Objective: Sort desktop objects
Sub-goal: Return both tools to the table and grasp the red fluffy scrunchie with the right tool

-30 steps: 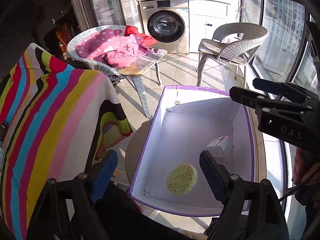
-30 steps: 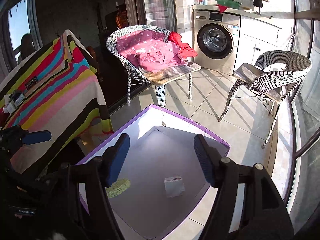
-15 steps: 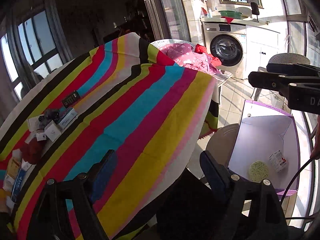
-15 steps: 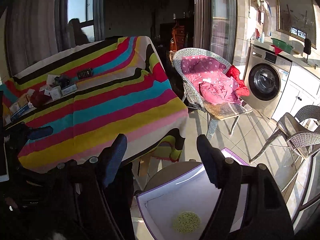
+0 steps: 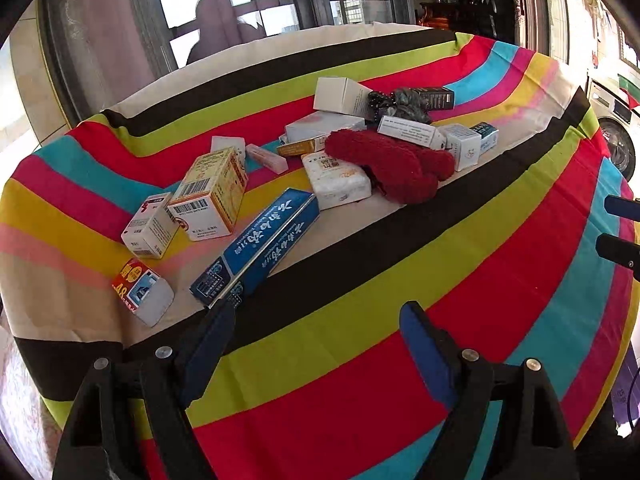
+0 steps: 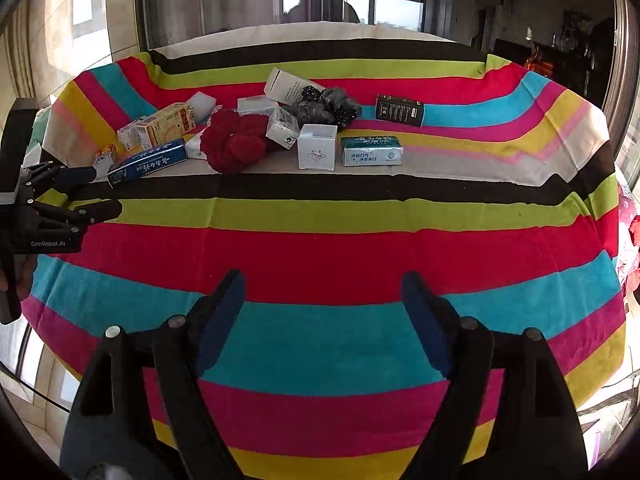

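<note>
A pile of small objects lies on the striped tablecloth (image 5: 360, 320). It holds a long blue box (image 5: 256, 246), an orange box (image 5: 212, 194), a red knitted cloth (image 5: 392, 164), a white packet (image 5: 336, 178) and several white cartons. My left gripper (image 5: 316, 316) is open and empty, just in front of the blue box. My right gripper (image 6: 324, 284) is open and empty over the near stripes, well short of the white cube box (image 6: 317, 147) and the teal tissue pack (image 6: 372, 151). The left gripper also shows in the right wrist view (image 6: 84, 192) at the left edge.
A black box (image 6: 400, 110) lies apart at the back right of the pile. Dark patterned fabric (image 6: 328, 106) sits behind the white cartons. Windows and a seated person's reflection are beyond the table. A washing machine (image 5: 616, 136) shows at the far right.
Both grippers have swung away from the purple-edged box on the floor and now face the tabletop pile. Both stay open and empty.
</note>
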The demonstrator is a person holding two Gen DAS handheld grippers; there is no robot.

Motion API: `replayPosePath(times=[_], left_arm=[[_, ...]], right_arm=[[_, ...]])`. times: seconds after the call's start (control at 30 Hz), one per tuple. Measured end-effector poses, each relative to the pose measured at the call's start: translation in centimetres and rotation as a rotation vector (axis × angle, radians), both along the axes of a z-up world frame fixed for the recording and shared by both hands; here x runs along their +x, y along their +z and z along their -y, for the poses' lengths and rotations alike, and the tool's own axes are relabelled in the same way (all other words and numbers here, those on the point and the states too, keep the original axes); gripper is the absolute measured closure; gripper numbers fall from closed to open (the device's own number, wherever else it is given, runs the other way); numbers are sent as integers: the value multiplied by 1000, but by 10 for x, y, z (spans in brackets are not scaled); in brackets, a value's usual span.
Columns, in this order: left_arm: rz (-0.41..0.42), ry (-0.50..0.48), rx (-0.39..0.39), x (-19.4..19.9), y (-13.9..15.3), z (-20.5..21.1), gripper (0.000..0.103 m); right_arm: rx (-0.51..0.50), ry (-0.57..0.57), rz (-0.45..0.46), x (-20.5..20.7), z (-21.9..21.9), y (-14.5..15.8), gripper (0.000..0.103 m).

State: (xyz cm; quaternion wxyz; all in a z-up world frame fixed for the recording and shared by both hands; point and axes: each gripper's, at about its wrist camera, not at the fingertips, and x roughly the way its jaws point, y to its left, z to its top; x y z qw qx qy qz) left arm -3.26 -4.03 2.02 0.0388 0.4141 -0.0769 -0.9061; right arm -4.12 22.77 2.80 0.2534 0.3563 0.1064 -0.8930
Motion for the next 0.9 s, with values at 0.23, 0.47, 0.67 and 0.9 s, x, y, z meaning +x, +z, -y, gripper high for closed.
replayPosePath(times=[0.23,0.47,0.67,0.9], left_arm=[[87,-5,2,-68,-26,48,17],[47,-2,189,-78,-28,56,69],[28,68,174,-52,-28,51,70],[20,92,213,-20,-28,46,70]], right_arm=[[-21,82,166,-51,70,-25,21],[-4,104,160,-88,127,-28,21],[-23,83,213,-128,160,-31,21],[-107,91,225,-132,159,-33,51]])
